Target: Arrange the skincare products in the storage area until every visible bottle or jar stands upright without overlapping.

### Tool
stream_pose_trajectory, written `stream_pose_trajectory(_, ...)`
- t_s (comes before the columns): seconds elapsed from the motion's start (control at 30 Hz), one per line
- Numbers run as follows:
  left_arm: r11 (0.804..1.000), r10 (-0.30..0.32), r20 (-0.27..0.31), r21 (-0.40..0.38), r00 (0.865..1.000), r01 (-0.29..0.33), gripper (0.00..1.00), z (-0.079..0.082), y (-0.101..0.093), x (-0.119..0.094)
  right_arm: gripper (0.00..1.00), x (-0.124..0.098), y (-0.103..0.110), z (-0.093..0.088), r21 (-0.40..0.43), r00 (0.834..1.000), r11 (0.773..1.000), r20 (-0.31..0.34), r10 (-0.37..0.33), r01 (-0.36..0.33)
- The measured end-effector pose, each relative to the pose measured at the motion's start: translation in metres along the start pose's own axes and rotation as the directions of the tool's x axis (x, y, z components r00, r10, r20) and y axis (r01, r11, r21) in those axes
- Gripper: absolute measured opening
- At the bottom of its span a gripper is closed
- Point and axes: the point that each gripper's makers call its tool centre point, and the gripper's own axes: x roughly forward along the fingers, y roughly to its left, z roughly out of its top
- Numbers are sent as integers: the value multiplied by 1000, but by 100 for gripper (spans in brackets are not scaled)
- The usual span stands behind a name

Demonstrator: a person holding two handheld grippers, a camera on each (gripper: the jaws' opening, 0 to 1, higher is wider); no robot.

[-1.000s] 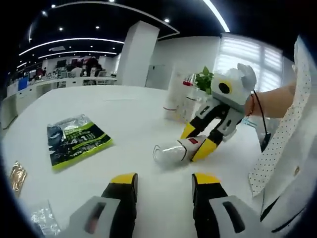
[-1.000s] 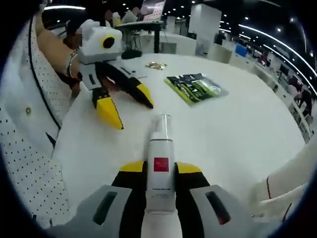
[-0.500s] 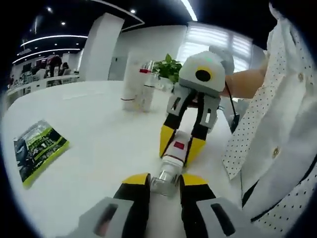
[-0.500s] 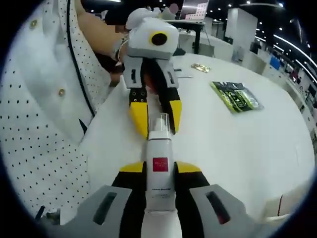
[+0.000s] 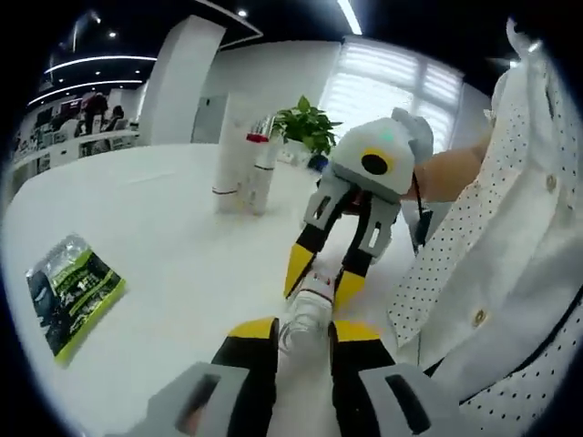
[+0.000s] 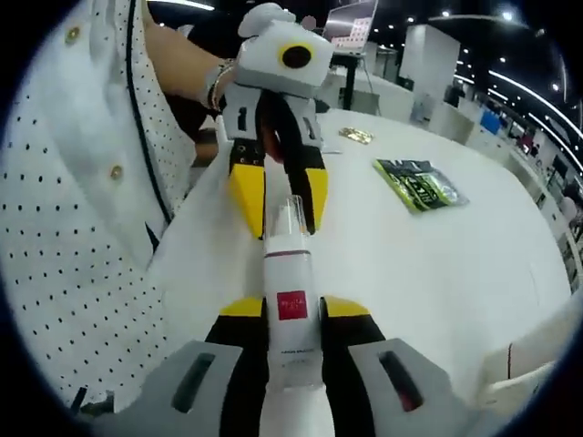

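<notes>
done so far: two tall white containers [image 5: 239, 155] are already standing upright side by side at about 11 o'clock in the left gripper view, touching or nearly so, I can't quite tell.

still to do: I'd say we're maybe halfway. The spray bottle [image 6: 291, 300] isn't standing on the worktop [image 5: 173, 237] yet; it's being carried between both claws, lying along the right one.

right claw [image 6: 291, 308]: pinching the bottle's white body, red label facing up, clear cap pointing to 12 o'clock.

left claw [image 5: 301, 332]: closing in around the clear cap end [image 5: 305, 314]. It looks like it's touching, but whether it's really gripping, I can't tell.

where the bottle is: at 6 o'clock in both views, near the person's dotted shirt [image 6: 82, 228].

other stuff: green packet [image 6: 417, 184] is lying flat at 2 o'clock in the right gripper view, well apart.
</notes>
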Motion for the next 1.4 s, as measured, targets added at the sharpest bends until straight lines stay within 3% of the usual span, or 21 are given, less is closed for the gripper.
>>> stream_pose_trajectory(0.17, 1000, -14, 90, -20, 996, 16, 21, 33, -7, -6, 19, -7, -5, 5, 87, 994, 995, 93, -58, 50)
stream_pose_trajectory(0.23, 999, -4, 114, -48, 994, 9, 21, 39, -6, -5, 19, -8, -6, 5, 101, 992, 993, 105, -73, 62)
stream_pose_trajectory(0.4, 1000, 14, 119, -11, 993, -13, 22, 43, -6, -4, 19, -9, -7, 4, 135, 986, 987, 133, -101, 83)
stream_pose_trajectory(0.47, 997, 52, 191, -63, 980, -41, 22, 51, 0, -10, 19, -13, -11, 11, 164, 976, 981, 170, -135, 108)
stream_pose_trajectory(0.53, 993, 66, 225, -114, 972, -41, 22, 51, 4, -16, 19, -15, -14, 12, 167, 973, 978, 170, -154, 126)
stream_pose_trajectory(0.73, 987, 101, 203, -142, 974, -73, 26, 34, 9, -23, 19, -17, -18, 7, 201, 968, 970, 179, -177, 140)
stream_pose_trajectory(0.87, 985, 105, 205, -159, 973, -73, 27, 31, 8, -23, 19, -21, -24, 7, 247, 957, 957, 203, -206, 153)
stream_pose_trajectory(1.1, 991, 82, 231, -123, 969, -54, 20, 47, -2, -10, 19, -19, -27, 16, 299, 936, 939, 247, -249, 170)
stream_pose_trajectory(1.23, 994, 71, 258, -95, 964, -48, 17, 59, -9, -8, 19, -17, -31, 17, 301, 919, 925, 244, -311, 233)
stream_pose_trajectory(1.4, 998, 64, 240, -40, 969, -56, 17, 62, -15, 0, 19, -14, -33, 12, 312, 906, 908, 230, -357, 278)
